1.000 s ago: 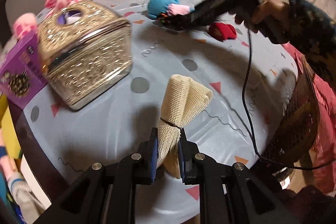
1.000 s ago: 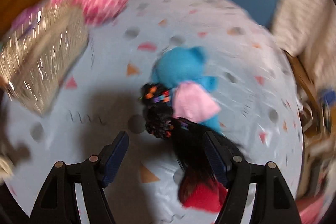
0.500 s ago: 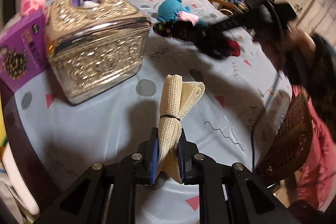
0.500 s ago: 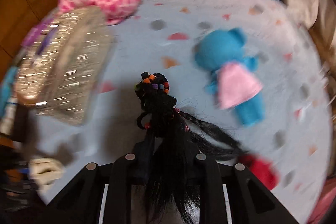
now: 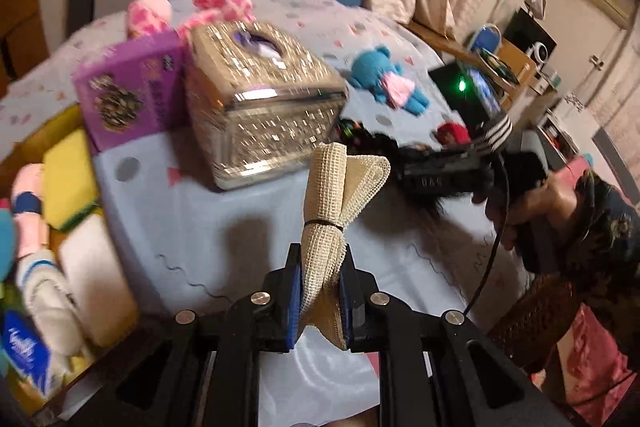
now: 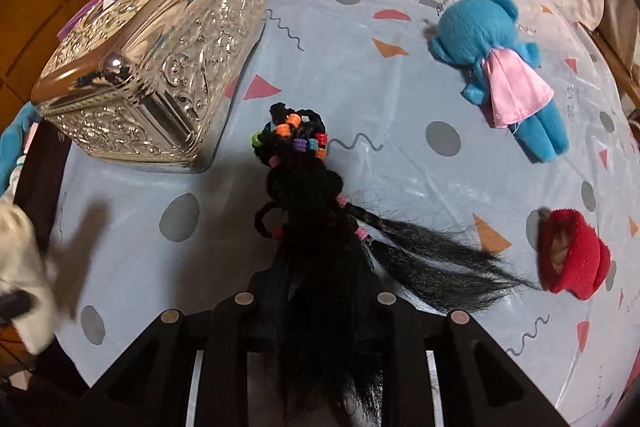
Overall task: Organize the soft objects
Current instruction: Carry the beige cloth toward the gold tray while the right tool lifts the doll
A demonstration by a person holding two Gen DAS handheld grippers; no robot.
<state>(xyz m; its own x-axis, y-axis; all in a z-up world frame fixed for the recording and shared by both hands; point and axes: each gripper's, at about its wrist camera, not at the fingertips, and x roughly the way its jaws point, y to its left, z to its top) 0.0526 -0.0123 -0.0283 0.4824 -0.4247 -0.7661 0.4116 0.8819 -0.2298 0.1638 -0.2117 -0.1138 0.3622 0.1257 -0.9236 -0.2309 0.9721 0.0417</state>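
Two grippers are seen, and each one is clamped on something soft.

In the left wrist view, at the far left edge, some soft things are packed together: a yellow sponge (image 5: 66, 167) and a white roll (image 5: 98, 283). Right of them, a purple box (image 5: 128, 91) is stood up on the counter (image 5: 224, 227), which is covered with a light blue cloth with dots and triangles. A pink spotted plush (image 5: 222, 1) is seen behind the box. A shiny silver box (image 5: 260, 103) is set just beside the purple box. At the bottom middle, the left gripper (image 5: 320, 293) is closed tight on a cream mesh cloth roll (image 5: 332, 203), which is tied with a black band and is stuck up between the jaws. At the right of the frame, the right gripper (image 5: 400, 169) is held by a hand (image 5: 536, 203).

In the right wrist view, the silver box is seen at the upper left. At the bottom middle, the right gripper's jaws have just been closed on a black hair piece (image 6: 320, 247) with bright beads at its far end. Farther right, a blue teddy (image 6: 500, 67) in a pink dress is laid on the counter. At the lower right, a red scrunchie (image 6: 574, 259) is laid well apart from the teddy.
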